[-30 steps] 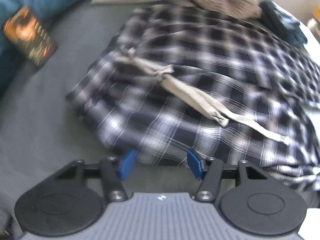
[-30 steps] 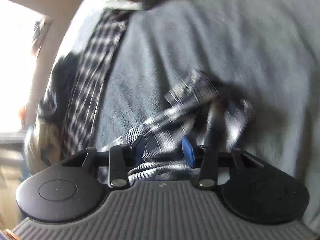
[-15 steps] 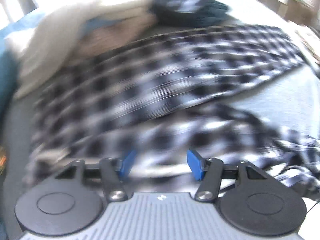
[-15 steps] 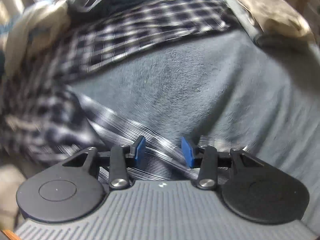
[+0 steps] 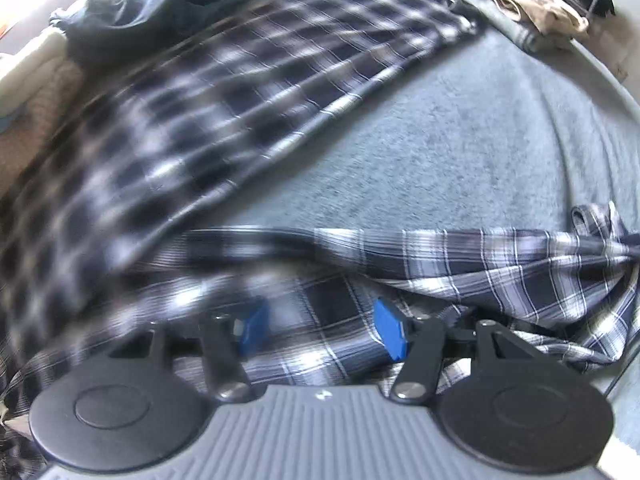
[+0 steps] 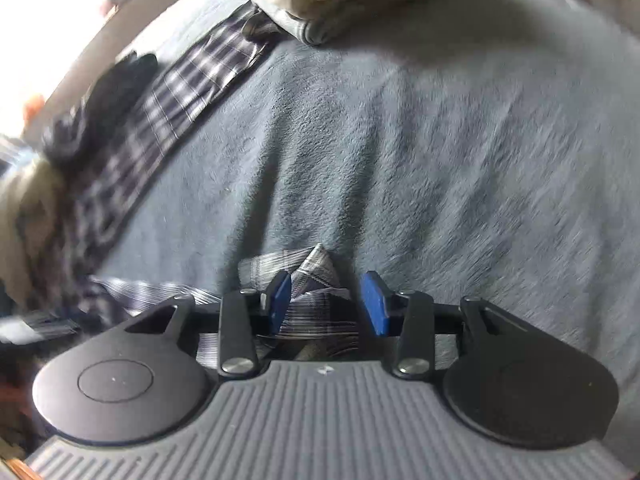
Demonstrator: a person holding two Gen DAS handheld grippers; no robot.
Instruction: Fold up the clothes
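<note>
1. The plaid trousers [image 5: 248, 92] lie spread on the grey blanket [image 5: 460, 132]; one leg runs far, the other crosses just ahead of the left claw [image 5: 318, 330].
2. A second ago the left claw faced the drawstring waist; now it hovers over the near leg, jaws spread, gripping nothing.
3. The right claw [image 6: 326, 304] stands spread around a bunched hem [image 6: 316, 268], not pinching it; earlier it sat further up the leg.
4. My guess: both are lining up for a lengthwise fold.

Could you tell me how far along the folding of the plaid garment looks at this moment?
Early. Nothing looks folded yet: the plaid garment lies spread and rumpled across the grey blanket. In hand: the left gripper sits open over one plaid edge, and the right gripper is open with a bunched plaid corner between its fingers. Left: gripping, folding over and smoothing.
</note>
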